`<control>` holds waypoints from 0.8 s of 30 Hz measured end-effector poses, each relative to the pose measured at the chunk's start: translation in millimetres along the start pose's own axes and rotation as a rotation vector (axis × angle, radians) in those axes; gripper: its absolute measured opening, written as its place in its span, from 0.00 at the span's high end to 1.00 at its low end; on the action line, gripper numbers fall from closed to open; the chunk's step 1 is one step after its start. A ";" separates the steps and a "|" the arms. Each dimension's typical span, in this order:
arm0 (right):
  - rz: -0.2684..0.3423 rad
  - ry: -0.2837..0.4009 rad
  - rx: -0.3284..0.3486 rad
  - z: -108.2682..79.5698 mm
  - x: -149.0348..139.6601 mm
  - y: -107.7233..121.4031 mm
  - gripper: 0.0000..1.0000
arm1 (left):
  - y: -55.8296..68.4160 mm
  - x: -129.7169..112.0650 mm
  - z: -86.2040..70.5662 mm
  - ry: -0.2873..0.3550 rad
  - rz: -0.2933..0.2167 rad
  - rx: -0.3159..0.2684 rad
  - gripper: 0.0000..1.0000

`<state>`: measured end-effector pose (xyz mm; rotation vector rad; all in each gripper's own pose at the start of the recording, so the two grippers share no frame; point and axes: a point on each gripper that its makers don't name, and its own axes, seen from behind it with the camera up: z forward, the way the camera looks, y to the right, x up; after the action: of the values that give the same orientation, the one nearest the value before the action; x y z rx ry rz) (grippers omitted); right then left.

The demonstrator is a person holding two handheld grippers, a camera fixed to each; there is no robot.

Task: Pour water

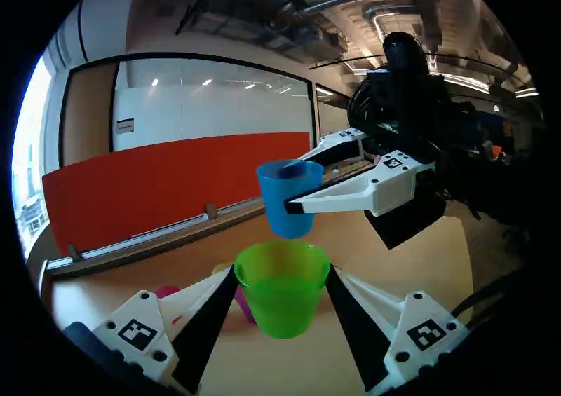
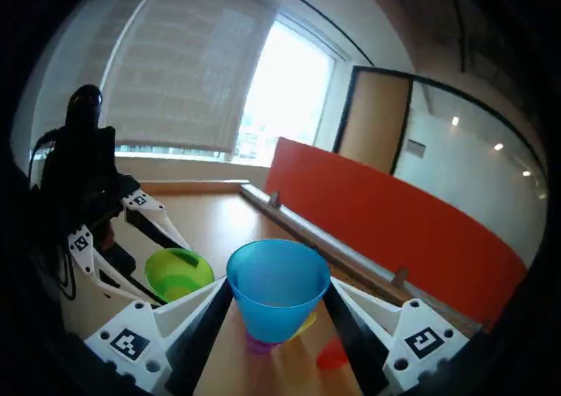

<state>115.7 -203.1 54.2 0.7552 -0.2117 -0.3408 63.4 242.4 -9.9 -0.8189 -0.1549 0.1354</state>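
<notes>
Left gripper view: the left tongs (image 1: pixel 280 271) are closed on a green cup (image 1: pixel 282 305), upright, one finger on each side. Its contents cannot be determined. Beyond and higher, the right tongs (image 1: pixel 294 183) grip a blue cup (image 1: pixel 288 207), roughly upright, clear of the worktop (image 1: pixel 393 256). A pink cup (image 1: pixel 167 292) stands behind the green one.

Right gripper view: the right tongs (image 2: pixel 278 284) clamp the blue cup (image 2: pixel 278 298); its interior reads uniform blue. To the left, the left tongs (image 2: pixel 175 277) hold the green cup (image 2: pixel 179 273). Purple (image 2: pixel 261 345) and red (image 2: pixel 331 357) cups sit below on the worktop (image 2: pixel 210 228).
</notes>
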 end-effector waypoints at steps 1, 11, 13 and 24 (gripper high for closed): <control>0.014 -0.012 0.005 -0.5 -4.8 -0.3 0.09 | -0.5 -1.6 0.6 -0.004 0.000 0.000 0.12; 0.080 -0.152 0.043 -5.1 -58.9 -0.8 0.09 | -2.1 -29.1 8.3 -0.082 0.007 -0.015 0.12; 0.083 -0.178 0.050 -5.9 -70.0 -0.9 0.09 | -1.7 -36.3 10.9 -0.104 0.016 -0.020 0.12; 0.101 -0.318 0.095 -5.6 -129.0 -7.7 0.09 | -3.1 -70.1 23.3 -0.206 0.023 -0.043 0.12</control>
<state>-3.6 -156.3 36.3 0.7786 -0.5673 -0.3554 -9.5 244.4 2.1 -0.8494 -0.3435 0.2394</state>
